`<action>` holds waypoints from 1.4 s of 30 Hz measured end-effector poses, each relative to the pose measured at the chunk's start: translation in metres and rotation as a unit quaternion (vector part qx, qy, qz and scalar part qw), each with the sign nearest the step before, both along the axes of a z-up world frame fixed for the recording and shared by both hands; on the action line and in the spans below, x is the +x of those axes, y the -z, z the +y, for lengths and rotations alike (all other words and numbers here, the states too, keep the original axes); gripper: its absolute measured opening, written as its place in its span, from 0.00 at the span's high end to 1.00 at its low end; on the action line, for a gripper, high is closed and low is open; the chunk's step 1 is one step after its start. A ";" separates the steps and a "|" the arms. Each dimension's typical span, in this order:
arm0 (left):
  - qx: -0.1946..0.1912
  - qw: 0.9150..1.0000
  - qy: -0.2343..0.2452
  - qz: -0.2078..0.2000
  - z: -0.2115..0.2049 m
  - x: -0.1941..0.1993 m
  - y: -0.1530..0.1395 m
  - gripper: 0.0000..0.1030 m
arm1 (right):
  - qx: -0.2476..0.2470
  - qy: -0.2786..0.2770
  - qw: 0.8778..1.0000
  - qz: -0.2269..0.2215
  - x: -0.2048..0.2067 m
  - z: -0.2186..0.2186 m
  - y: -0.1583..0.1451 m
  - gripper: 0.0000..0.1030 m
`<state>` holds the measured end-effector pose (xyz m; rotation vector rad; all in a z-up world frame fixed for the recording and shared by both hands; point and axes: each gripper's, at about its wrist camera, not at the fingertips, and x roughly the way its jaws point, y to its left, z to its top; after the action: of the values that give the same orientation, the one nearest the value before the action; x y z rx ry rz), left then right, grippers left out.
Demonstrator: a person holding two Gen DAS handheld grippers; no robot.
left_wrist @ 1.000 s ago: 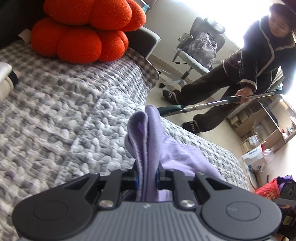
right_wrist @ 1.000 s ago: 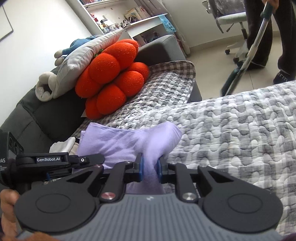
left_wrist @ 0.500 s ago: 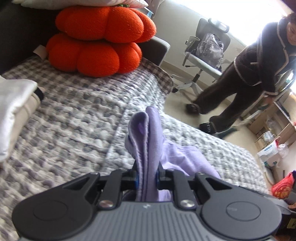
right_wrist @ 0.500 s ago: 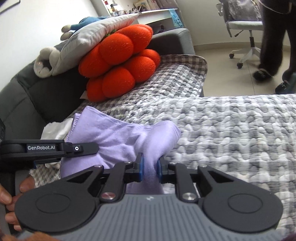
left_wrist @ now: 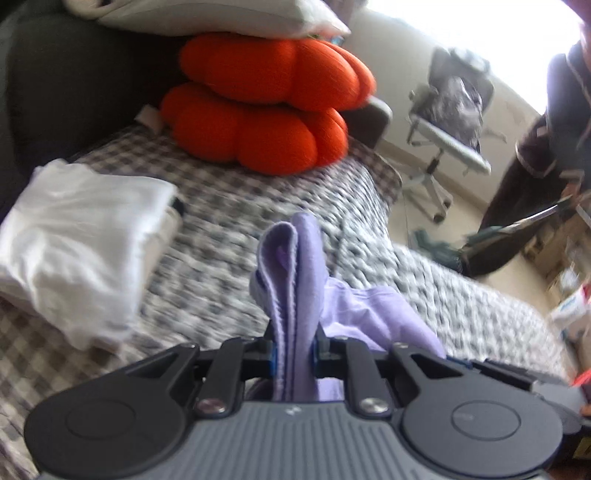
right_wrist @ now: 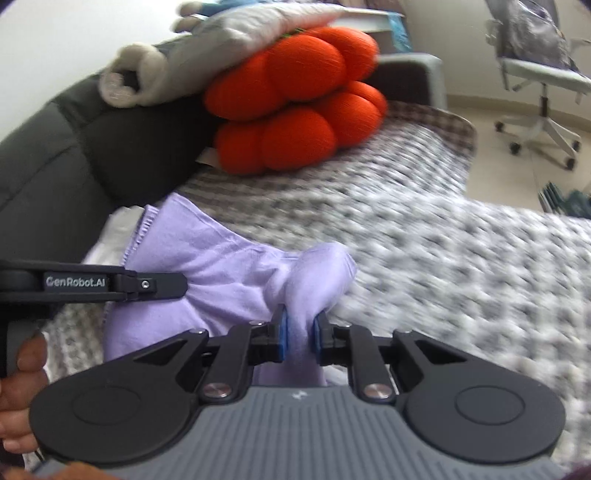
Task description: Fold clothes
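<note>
Grey sofa (right_wrist: 55, 166) under a grey-and-white checked cover (left_wrist: 229, 236), knobbly weave, draped over seat and far edge. On cover: stack of folded white clothes (left_wrist: 81, 240) at left in left wrist view, touching the backrest side. Orange cushion (left_wrist: 266, 110), lobed, at the far end against the backrest, a pale pillow (left_wrist: 207, 14) lying on top. Beyond the edge, pale floor (right_wrist: 517, 173) with an office chair (right_wrist: 535, 74).
</note>
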<state>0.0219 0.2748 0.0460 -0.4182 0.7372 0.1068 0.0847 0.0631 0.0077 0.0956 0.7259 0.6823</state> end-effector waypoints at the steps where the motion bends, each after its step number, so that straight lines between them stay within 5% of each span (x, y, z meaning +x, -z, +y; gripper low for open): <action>1: -0.008 1.000 -0.006 -0.006 0.014 -0.002 -0.004 0.85 | 0.005 -0.005 1.000 -0.006 0.000 0.009 -0.003 0.84; 7: 0.020 0.998 -0.051 -0.043 0.092 -0.009 -0.051 0.85 | 0.061 -0.040 0.997 -0.012 0.010 0.076 -0.020 0.84; 11: 0.055 0.994 -0.083 -0.032 0.138 0.005 -0.065 0.85 | 0.079 -0.064 0.994 -0.025 0.015 0.128 -0.026 0.84; 16: 0.055 0.992 -0.112 0.001 0.192 0.026 -0.043 0.85 | 0.063 -0.086 0.993 -0.054 0.020 0.180 -0.022 0.84; 19: 0.039 0.990 -0.130 0.042 0.216 0.041 -0.012 0.84 | 0.057 -0.093 0.994 -0.024 0.029 0.195 -0.007 0.84; 26: 0.006 0.990 -0.134 0.037 0.241 0.048 0.007 0.80 | 0.042 -0.110 0.993 -0.021 0.035 0.195 0.004 0.80; 28: 0.012 0.990 -0.136 0.037 0.238 0.049 0.004 0.79 | 0.060 -0.098 0.993 -0.004 0.038 0.185 0.003 0.71; 35: 0.005 0.986 -0.163 0.019 0.240 0.032 -0.006 0.63 | 0.150 -0.090 0.981 0.085 0.034 0.148 0.020 0.71; 42: 0.010 0.982 -0.185 0.025 0.239 0.031 -0.010 0.60 | 0.121 -0.122 0.983 0.065 0.014 0.158 0.018 0.71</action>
<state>0.0533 0.5139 0.0560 -0.5310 0.7002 0.4754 0.0983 0.2211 -0.0105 0.2803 0.7852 1.0062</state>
